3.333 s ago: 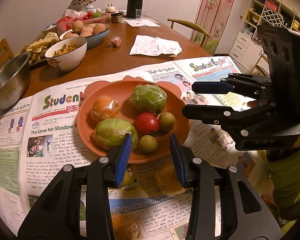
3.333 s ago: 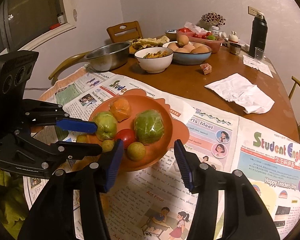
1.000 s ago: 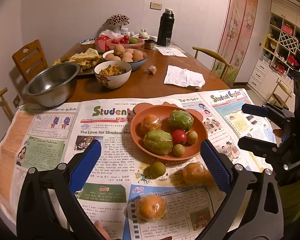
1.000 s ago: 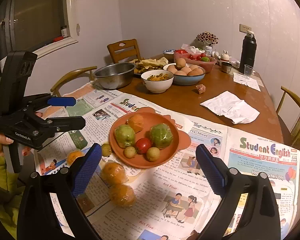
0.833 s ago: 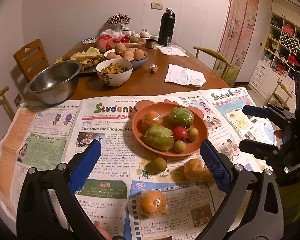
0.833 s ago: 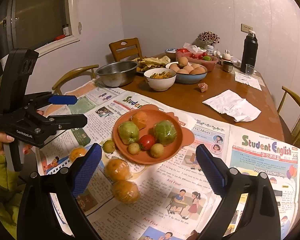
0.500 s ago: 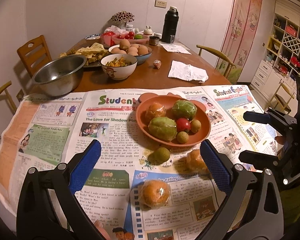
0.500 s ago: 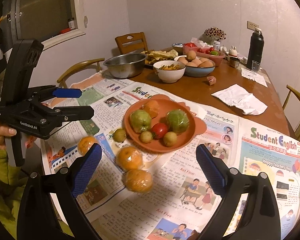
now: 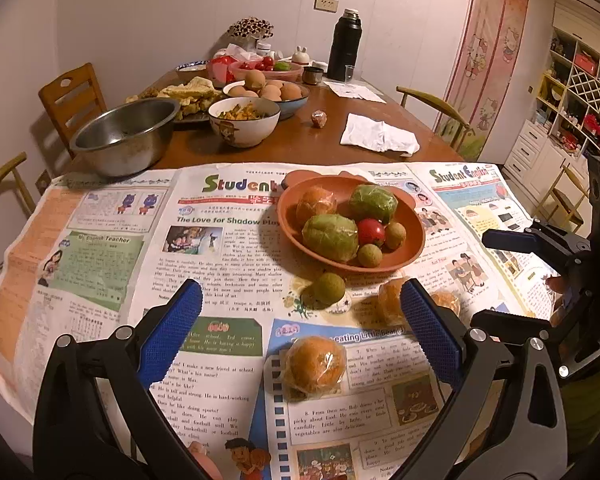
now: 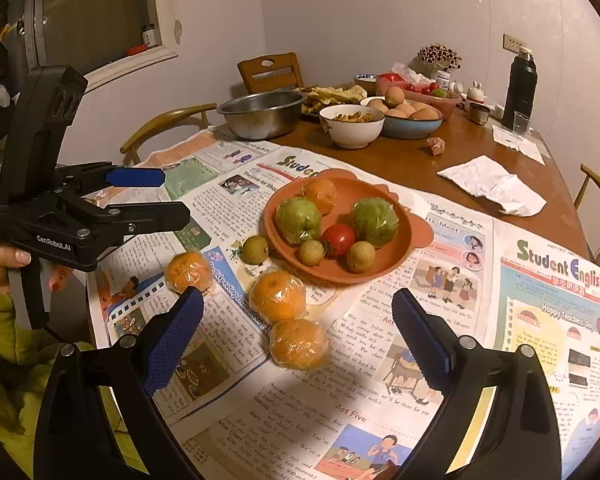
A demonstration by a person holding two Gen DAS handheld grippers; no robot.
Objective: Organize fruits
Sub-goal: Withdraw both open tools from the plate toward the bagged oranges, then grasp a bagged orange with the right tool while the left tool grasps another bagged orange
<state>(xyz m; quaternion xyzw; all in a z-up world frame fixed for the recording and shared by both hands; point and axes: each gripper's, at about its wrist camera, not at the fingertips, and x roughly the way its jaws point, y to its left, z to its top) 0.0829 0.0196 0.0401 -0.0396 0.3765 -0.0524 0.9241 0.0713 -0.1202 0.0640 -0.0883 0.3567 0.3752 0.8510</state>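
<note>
A wooden tabletop (image 9: 300,148) in a dining room is spread at its near end with children's newspaper (image 9: 220,248), and the far end is crowded with a steel bowl (image 9: 126,134), a bowl of eggs (image 9: 278,94) and a black flask (image 9: 343,46). On the paper sits an orange plate (image 10: 396,256) holding two green fruits, a wrapped orange, a red tomato and two small brownish-green fruits.

Four fruits lie loose on the paper just short of the plate: a small green fruit (image 10: 255,249) almost against the rim and three plastic-wrapped oranges. One wrapped orange (image 9: 315,365) lies straight ahead of the left hand-held gripper (image 9: 302,334), between the lines of its two fingers and a little below them. The other two oranges (image 10: 277,295) (image 10: 299,344) lie directly ahead of the right hand-held gripper (image 10: 298,330), the nearer one centred in its span.

Both hand-held grippers are spread wide and hold nothing. Each has its own orange squarely in front (the fruits are round, so no axis needs matching). The likely next move is a straight forward-and-down reach by either side, then a carry forward to the plate. The slack plastic wrap may slip under the pads.
</note>
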